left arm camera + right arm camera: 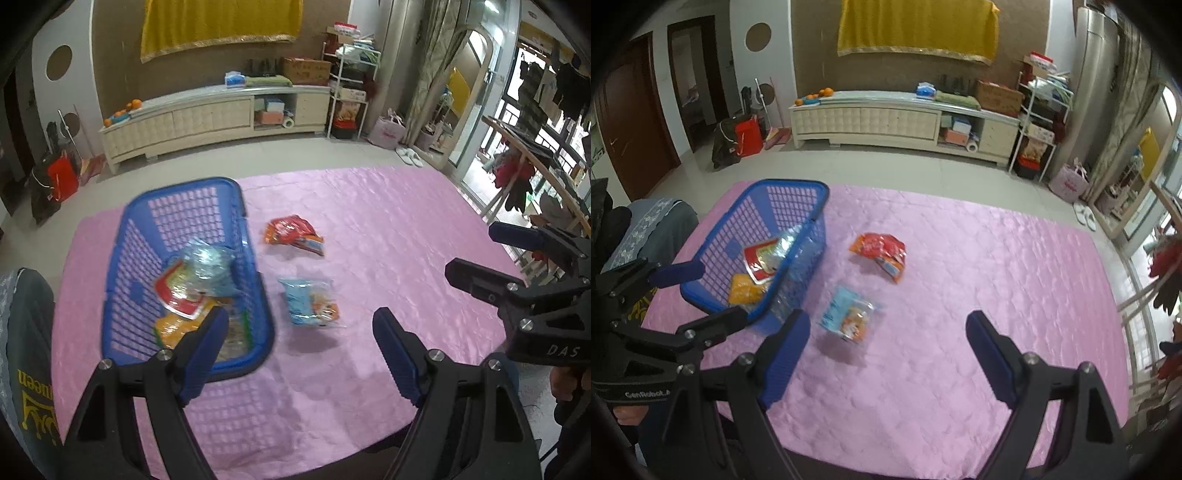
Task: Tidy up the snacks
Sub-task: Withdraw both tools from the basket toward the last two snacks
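Room beyond the work surface. A long cream cabinet point(901, 120) stands against the brown back wall point(812, 66); a yellow cloth point(916, 27) hangs above it. Oranges point(816, 95) rest on the cabinet's left end, a cardboard box point(999, 96) on its right end. A white wire shelf point(1039, 122) stands right of the cabinet, glass doors point(480, 122) admitting daylight farther right. Left of the cabinet: a red bag point(748, 139) and a dark wooden door point(631, 118). Pale tiled floor point(871, 166) lies in front.

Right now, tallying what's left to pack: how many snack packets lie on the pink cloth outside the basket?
2: the red-orange packet beside the blue basket, the light-blue packet nearer.
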`<action>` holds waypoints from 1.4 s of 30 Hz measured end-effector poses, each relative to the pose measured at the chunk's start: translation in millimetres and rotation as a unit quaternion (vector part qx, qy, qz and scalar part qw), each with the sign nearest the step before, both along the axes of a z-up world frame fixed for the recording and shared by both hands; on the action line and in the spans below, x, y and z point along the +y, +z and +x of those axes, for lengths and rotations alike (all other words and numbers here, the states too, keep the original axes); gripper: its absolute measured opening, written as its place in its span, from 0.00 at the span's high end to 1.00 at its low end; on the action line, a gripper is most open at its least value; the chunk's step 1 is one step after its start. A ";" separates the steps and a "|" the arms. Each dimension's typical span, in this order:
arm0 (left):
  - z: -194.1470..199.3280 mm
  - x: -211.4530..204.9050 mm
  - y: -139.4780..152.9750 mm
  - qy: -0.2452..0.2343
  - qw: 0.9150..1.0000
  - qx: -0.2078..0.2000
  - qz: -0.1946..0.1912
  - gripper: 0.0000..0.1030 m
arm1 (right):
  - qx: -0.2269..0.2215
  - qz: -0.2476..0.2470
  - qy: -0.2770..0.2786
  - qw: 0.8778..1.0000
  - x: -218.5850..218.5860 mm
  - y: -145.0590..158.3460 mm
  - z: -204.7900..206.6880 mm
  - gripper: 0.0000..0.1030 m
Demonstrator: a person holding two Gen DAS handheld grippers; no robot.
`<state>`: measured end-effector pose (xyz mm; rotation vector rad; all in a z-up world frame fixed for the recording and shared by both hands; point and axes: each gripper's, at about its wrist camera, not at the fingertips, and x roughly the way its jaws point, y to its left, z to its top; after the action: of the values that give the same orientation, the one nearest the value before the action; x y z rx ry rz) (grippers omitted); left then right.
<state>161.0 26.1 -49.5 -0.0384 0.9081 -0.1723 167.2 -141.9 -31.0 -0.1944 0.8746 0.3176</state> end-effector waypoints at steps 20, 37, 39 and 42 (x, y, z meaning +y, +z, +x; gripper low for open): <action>19.8 -58.6 -43.2 -0.030 0.998 0.048 0.025 0.24 | 0.043 0.065 -0.016 0.997 -70.6 -48.5 7.0 0.13; 59.0 -89.5 -88.7 -0.034 0.994 0.085 0.067 0.24 | 0.091 0.092 -0.055 0.990 -108.7 -106.9 30.7 0.09; 67.3 -90.9 -98.3 -0.034 0.992 0.098 0.066 0.24 | 0.096 0.085 -0.059 0.990 -108.9 -115.1 34.5 0.09; 77.7 -92.1 -108.3 -0.026 0.991 0.106 0.072 0.24 | 0.104 0.087 -0.059 0.989 -110.3 -125.2 40.7 0.09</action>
<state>238.6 -66.0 -157.8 0.1023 1.1326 -0.1532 207.9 -252.2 -156.2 0.0537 1.0543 0.3054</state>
